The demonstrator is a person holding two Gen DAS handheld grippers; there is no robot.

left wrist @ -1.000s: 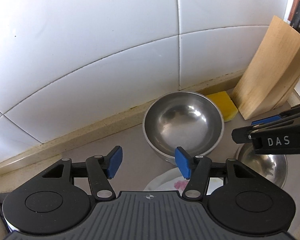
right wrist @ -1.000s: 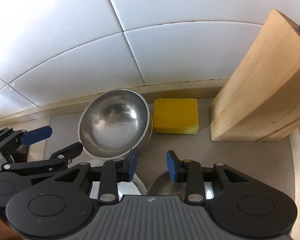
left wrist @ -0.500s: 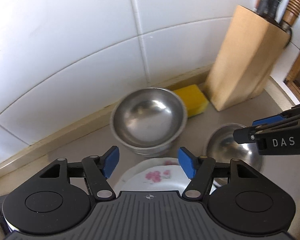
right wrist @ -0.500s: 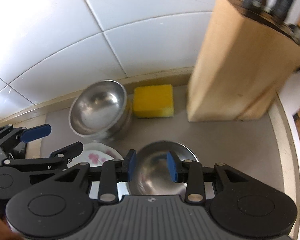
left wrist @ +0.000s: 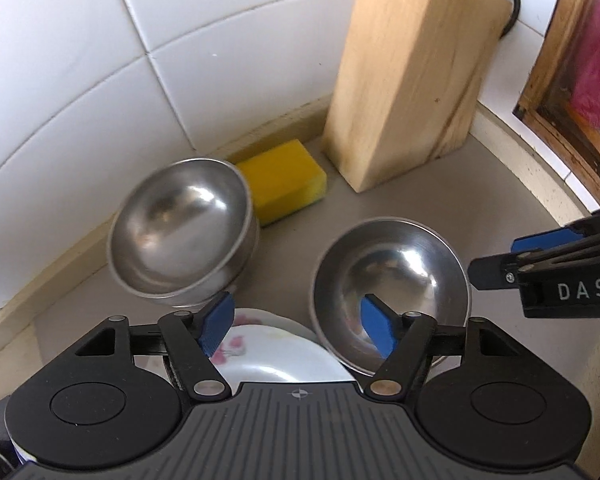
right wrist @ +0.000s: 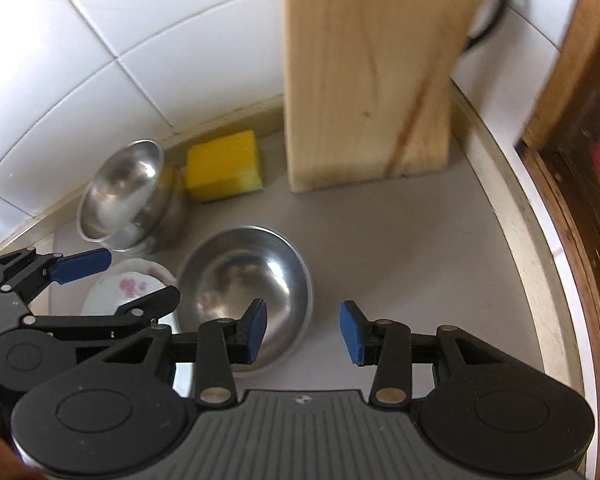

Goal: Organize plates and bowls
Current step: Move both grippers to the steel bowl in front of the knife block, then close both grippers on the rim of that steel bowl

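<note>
Two steel bowls sit on the grey counter. One steel bowl (left wrist: 180,232) stands near the tiled wall and also shows in the right wrist view (right wrist: 120,196). The second steel bowl (left wrist: 392,280) is nearer and further right, and also shows in the right wrist view (right wrist: 244,292). A white plate with pink flowers (left wrist: 268,356) lies in front of them, under my left gripper (left wrist: 298,328), which is open and empty. My right gripper (right wrist: 302,330) is open and empty, over the second bowl's right rim. The plate also shows in the right wrist view (right wrist: 128,288).
A yellow sponge (left wrist: 284,180) lies against the wall beside the far bowl. A wooden knife block (left wrist: 412,76) stands right of it. A wooden frame (left wrist: 564,80) borders the counter on the right. The tiled wall (left wrist: 100,60) runs behind.
Both grippers have pulled back and swung to the right, so the second bowl, the plate and the knife block show more fully. The right gripper has opened wider.
</note>
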